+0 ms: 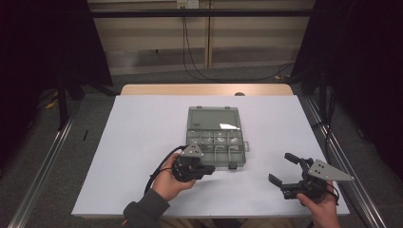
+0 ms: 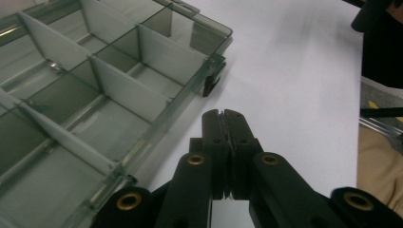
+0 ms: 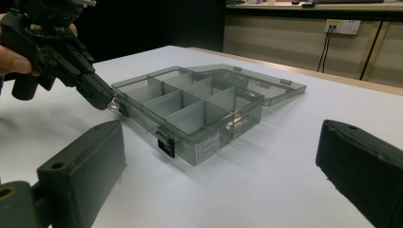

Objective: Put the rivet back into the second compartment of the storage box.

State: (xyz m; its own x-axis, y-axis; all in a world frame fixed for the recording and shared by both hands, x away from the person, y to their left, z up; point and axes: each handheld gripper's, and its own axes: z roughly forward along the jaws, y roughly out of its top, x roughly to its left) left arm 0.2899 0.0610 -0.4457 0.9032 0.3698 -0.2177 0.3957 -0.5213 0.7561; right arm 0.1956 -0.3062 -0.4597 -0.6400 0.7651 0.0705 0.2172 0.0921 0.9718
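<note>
Left gripper [image 1: 209, 169]: jaws pressed together, nothing between them, tips just beside the box's near edge by the latch at its 5 o'clock corner. Whether they touch the box I can't tell. In the left gripper view the two black pads [image 2: 215, 128] meet flat, brass-coloured pivot pins below. Right gripper [image 1: 283, 169]: jaws spread wide, empty, sitting at about 4 o'clock from the box and well apart from it, pointed toward it.

Organizer box [image 1: 217, 142]: centre of the desk [image 1: 142, 142], slightly toward the far side, lid [image 1: 213, 118] swung fully open and lying flat at 12 o'clock from the tray. Smoky grey-green translucent plastic, hard and glossy, rectangular with square corners. Tray is split by thin upright dividers [image 2: 114, 88], paler and more opaque than the walls, into a grid of compartments. Compartment floors look mostly bare; small glints in a couple of cells, too small to identify. Two dark latch tabs on the near wall, one clear in the right gripper view [image 3: 166, 141], with a small printed label on the wall next to it. Hinge lugs visible on the lid's far edge.

Desk top: matte white sheet, smooth, light wood edge showing at 12 o'clock.
</note>
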